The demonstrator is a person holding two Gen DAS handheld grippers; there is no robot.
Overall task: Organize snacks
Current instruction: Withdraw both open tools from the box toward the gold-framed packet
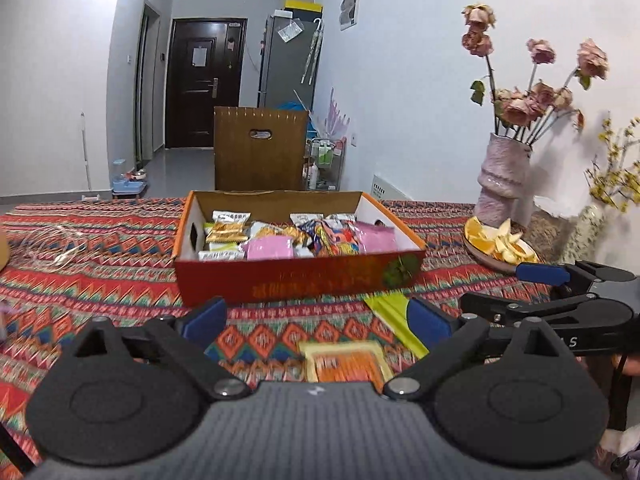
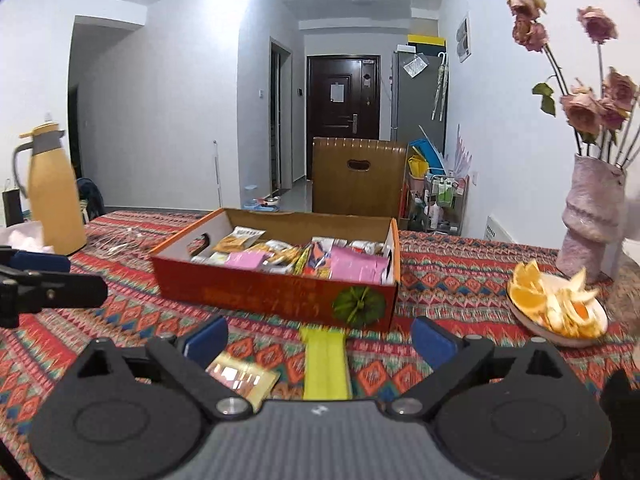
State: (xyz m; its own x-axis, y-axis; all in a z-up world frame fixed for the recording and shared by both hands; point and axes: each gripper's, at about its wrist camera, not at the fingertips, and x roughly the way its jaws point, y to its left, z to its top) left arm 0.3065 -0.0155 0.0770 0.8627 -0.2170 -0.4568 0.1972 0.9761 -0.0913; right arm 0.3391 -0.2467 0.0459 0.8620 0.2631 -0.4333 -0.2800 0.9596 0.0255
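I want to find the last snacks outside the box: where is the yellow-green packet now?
The yellow-green packet lies on the patterned tablecloth, just in front of the red snack box, right of the orange-yellow packet.

White walls (image 2: 168,92), dark door (image 2: 342,96)

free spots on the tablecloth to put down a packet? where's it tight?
Bare cloth left of the snack box, between it and the yellow jug, past some clear wrap. Another patch between box and orange plate. Tight in front of the box: yellow-green packet and orange packet lie there. The box looks nearly full.
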